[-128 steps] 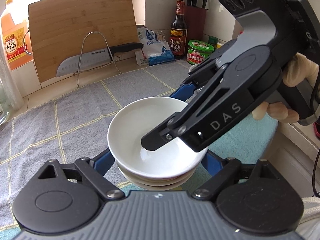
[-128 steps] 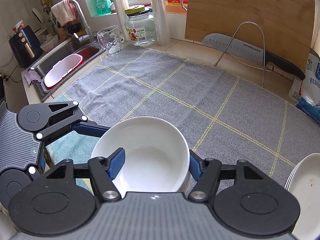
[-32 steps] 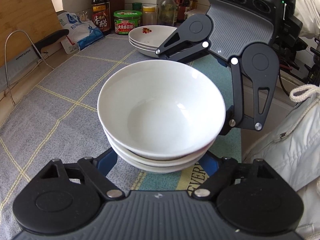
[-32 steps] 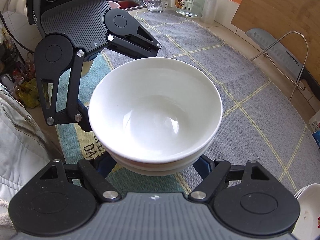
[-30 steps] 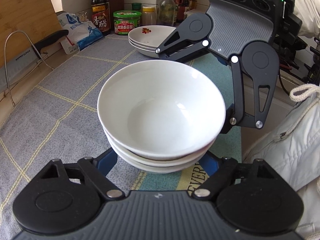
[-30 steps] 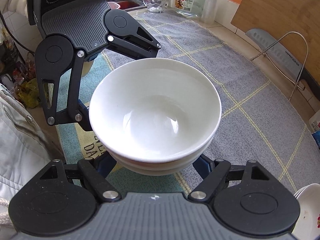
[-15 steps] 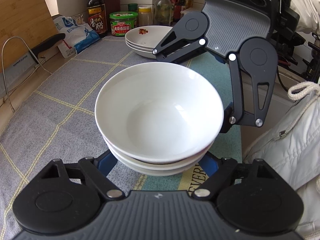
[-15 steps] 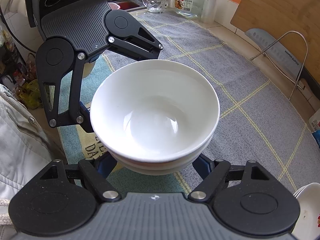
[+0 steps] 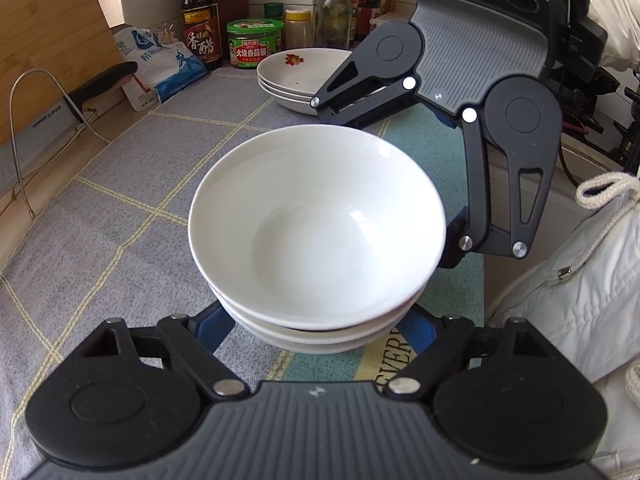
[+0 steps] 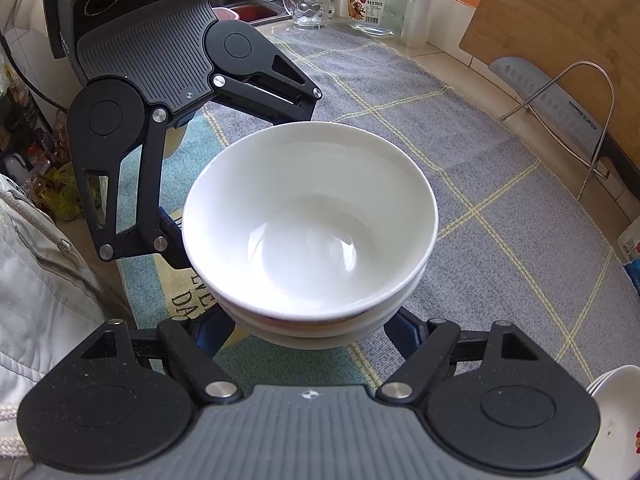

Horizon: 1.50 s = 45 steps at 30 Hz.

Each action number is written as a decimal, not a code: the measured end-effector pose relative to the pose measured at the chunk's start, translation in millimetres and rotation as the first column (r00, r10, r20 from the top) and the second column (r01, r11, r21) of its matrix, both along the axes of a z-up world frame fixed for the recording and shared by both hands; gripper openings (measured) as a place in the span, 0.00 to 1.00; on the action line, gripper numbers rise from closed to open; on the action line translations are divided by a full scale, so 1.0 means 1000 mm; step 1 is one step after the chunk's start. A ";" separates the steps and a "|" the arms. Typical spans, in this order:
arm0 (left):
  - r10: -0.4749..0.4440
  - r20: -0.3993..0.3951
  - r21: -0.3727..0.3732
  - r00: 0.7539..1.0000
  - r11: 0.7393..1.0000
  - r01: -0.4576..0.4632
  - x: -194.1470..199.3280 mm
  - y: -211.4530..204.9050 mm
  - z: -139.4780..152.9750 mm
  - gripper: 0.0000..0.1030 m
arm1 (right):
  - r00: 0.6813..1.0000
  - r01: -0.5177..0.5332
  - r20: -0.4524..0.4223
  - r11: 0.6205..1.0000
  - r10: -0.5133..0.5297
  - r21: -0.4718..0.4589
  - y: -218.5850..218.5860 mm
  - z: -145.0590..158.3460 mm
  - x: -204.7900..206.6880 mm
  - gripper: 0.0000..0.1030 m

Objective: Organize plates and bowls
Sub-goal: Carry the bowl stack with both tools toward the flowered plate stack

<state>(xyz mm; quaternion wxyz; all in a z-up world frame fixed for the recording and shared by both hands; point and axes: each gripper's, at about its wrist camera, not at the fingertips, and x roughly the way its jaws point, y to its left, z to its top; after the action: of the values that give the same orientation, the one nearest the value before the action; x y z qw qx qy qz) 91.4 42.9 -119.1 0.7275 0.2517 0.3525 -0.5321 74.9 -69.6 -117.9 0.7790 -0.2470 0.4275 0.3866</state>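
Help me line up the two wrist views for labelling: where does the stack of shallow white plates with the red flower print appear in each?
Left wrist: stack of shallow white plates, upper middle, beyond the nested white bowls.
Right wrist: stack cut off at the lower right corner.
Shared landmark: the bowls, central in both.

Grey checked cloth [image 9: 100, 200] covered the counter. Cutting board [image 10: 560, 32] leaned at the wall, cleaver [image 10: 548, 100] on a wire rack [image 10: 592, 120] before it. Vinegar bottle [image 9: 200, 20], green-lidded jar [image 9: 254, 44], glass mug [image 10: 306, 2] stood behind.

glossy white bowls [image 9: 316, 236], woven cloth mat [image 9: 120, 184]
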 end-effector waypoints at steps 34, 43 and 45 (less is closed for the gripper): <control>-0.060 0.117 -0.049 0.991 0.997 0.066 0.016 -0.116 0.033 0.84 | 0.990 0.072 0.126 0.997 -0.066 -0.038 -0.116 0.054 -0.005 0.82; -0.145 0.144 -0.058 0.979 0.986 0.155 0.035 -0.184 0.031 0.84 | 0.974 0.173 0.162 0.983 -0.161 -0.064 -0.175 0.057 0.002 0.82; -0.165 0.141 -0.055 0.976 0.983 0.174 0.041 -0.199 0.029 0.84 | 0.970 0.196 0.162 0.979 -0.183 -0.063 -0.188 0.056 0.005 0.82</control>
<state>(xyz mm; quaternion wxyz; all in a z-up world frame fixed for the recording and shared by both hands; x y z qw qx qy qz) 132.1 -156.3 -89.8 0.7098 0.2919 0.2612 -0.5855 80.1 -257.8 -62.2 0.8329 -0.2649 0.4021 0.2729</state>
